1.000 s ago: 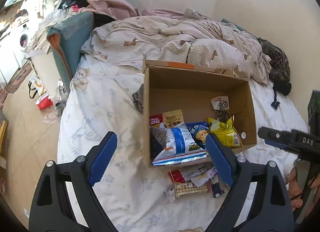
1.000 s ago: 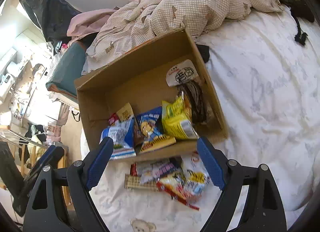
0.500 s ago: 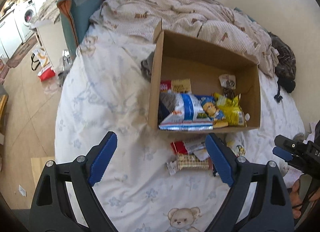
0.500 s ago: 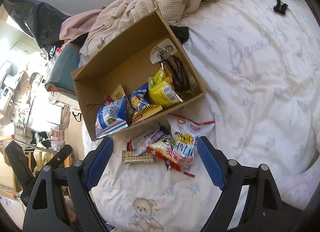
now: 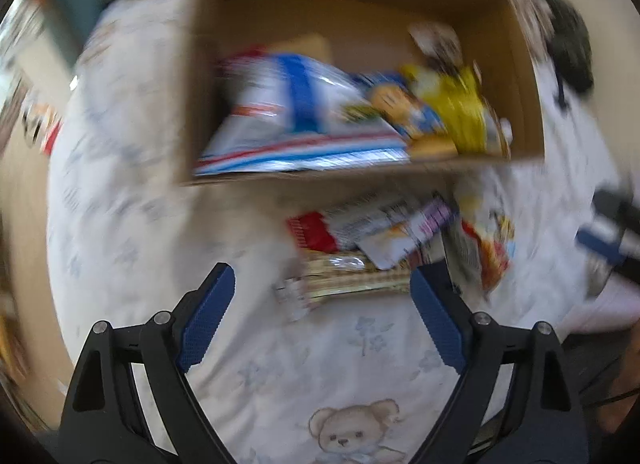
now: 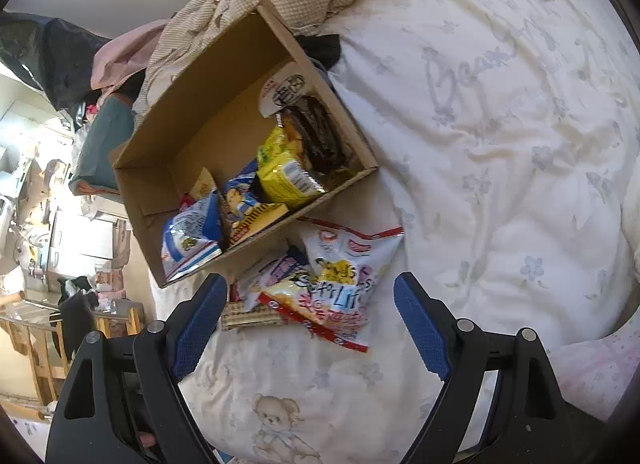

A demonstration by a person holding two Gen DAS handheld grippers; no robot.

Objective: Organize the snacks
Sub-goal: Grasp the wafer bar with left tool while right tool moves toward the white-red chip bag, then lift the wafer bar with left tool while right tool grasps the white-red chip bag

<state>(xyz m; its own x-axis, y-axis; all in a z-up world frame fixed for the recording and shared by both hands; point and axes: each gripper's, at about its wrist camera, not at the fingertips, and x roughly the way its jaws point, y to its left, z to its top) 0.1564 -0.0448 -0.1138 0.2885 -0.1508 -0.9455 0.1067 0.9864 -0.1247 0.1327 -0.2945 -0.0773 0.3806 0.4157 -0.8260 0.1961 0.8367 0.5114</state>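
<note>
In the left wrist view, the left tool (image 5: 322,288) is now sitting much closer to the cardboard box (image 5: 200,64) than half a second ago, and the whole picture is smearing with motion where it was sharp before. Its blue fingers (image 5: 206,318) are standing wide apart with nothing between them, hovering over the bed sheet (image 5: 360,364). The loose snack pile (image 5: 376,240) is lying on the sheet just in front of the box's near wall, and the wafer bar (image 5: 352,278) at its near edge is now lying between the fingertips' line of sight, no longer ahead of them. Inside the box a blue-and-white bag (image 5: 296,104) and a yellow bag (image 5: 464,112) are showing, but labels are too blurred to read. The box's far rim is being cut off at the top, and the right tool is only a dark blur at the right edge.

In the right wrist view, sharp, the right tool (image 6: 310,296) is also gaping wide and gripping nothing. It has dropped nearer the pile, so the white-and-red bag (image 6: 344,284) is lying closer to the fingers than earlier. The wafer bar (image 6: 248,316) is partly hidden behind the left finger (image 6: 200,324). The box (image 6: 248,60) is resting on the bed, its snacks crowded toward the near wall; a dark packet (image 6: 316,136) is leaning in the right corner.
</note>
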